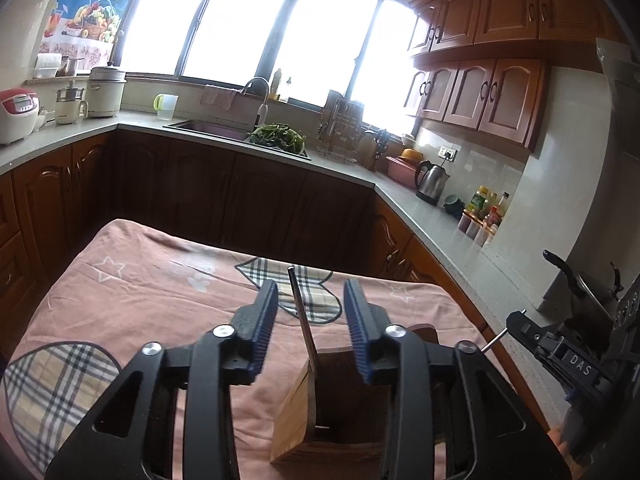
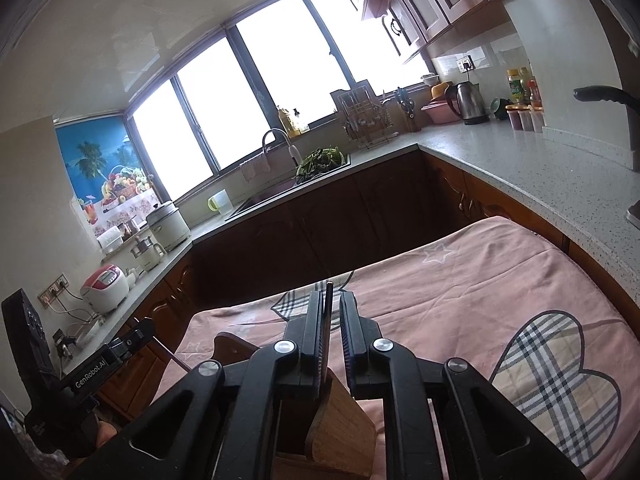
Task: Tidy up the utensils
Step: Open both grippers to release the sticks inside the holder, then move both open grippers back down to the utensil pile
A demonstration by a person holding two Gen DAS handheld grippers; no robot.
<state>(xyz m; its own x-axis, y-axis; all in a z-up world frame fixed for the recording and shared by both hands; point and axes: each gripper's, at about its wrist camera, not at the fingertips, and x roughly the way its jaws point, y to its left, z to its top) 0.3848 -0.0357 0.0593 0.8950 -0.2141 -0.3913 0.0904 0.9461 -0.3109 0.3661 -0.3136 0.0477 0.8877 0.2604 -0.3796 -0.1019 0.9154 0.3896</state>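
pink cloth [image 1: 140, 300] lies bare past the wooden holder [image 1: 304, 412]; left tool [image 1: 311, 300] wide, right tool [image 2: 331, 310] narrowly parted around utensil [image 2: 327, 308].

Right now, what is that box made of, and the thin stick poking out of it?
The box looks like bamboo or pale wood: tan, matte, with fine straight stripes along its side. The thin stick looks like metal, perhaps steel: dark, slim and smooth, with a dull shine. It may be a chopstick; I can't be sure. It stands in the box between the left gripper's open jaws, touching neither.

Blown-out window [image 1: 256, 20] backlight; dim, fisheye-warped edges.
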